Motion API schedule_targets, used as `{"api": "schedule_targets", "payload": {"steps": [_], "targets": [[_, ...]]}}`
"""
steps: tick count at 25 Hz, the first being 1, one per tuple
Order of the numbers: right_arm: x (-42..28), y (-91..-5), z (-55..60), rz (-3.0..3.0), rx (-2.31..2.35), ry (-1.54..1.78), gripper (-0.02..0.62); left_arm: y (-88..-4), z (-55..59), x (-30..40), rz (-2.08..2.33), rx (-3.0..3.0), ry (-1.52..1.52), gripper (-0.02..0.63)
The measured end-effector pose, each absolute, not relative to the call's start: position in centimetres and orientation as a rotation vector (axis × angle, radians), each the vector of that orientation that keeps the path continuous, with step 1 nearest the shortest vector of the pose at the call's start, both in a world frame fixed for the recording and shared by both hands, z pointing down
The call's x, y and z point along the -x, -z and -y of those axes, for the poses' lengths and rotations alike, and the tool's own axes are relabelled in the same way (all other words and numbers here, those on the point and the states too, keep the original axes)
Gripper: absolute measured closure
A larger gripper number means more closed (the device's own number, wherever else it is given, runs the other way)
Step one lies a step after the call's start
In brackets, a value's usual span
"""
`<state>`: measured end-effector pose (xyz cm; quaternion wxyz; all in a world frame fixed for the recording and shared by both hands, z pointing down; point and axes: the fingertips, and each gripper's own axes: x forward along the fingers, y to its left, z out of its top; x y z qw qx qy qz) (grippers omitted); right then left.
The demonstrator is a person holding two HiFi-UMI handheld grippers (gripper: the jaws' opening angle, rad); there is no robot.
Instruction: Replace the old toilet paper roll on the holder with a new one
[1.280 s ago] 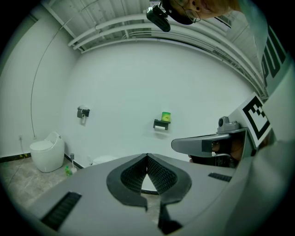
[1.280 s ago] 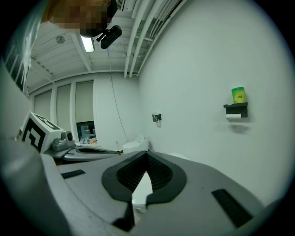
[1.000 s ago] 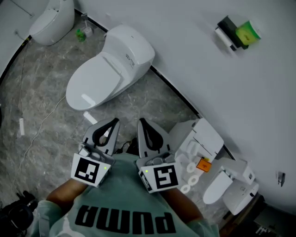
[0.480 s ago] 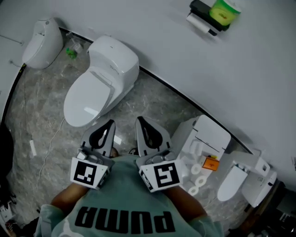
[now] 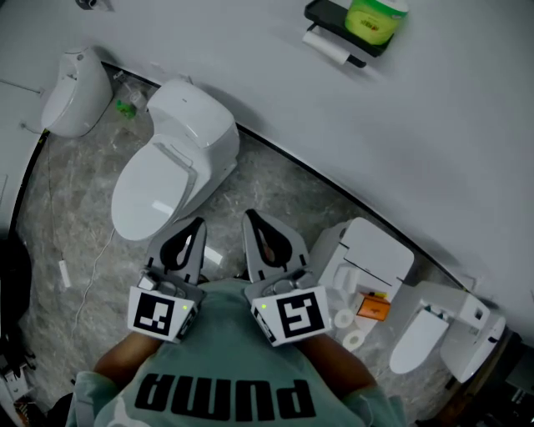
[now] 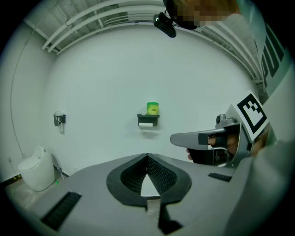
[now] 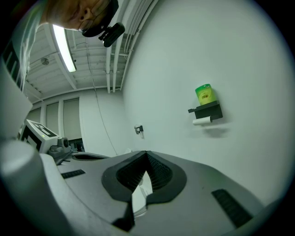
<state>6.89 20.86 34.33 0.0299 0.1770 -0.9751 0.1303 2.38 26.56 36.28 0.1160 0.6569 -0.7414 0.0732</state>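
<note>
Far ahead on the wall, the old roll [image 5: 327,47] sits under the black holder [image 5: 334,18], lying sideways along the wall. The left gripper [image 5: 198,222] and right gripper [image 5: 252,218] are both pressed together on nothing, well apart from it. The right looks nearer.

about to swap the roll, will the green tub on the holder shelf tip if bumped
Likely: the green tub stands upright on the holder's narrow shelf, so a knock could topple it. It looks plastic, probably light, not fragile.
</note>
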Motion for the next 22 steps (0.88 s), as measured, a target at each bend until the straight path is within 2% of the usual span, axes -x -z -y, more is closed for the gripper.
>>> {"api": "schedule_targets", "payload": {"steps": [14, 22], "targets": [[-8.9, -34.3, -17.0, 3.044, -0.514, -0.477, 0.592, -36.0, -22.9, -4.4, 2.160, -1.898, -0.364, 0.603], [-10.3, -33.9, -14.6, 3.024, -0.661, -0.488, 0.592, -35.5, -19.8, -5.4, 2.083, -2.033, -0.335, 0.603]]}}
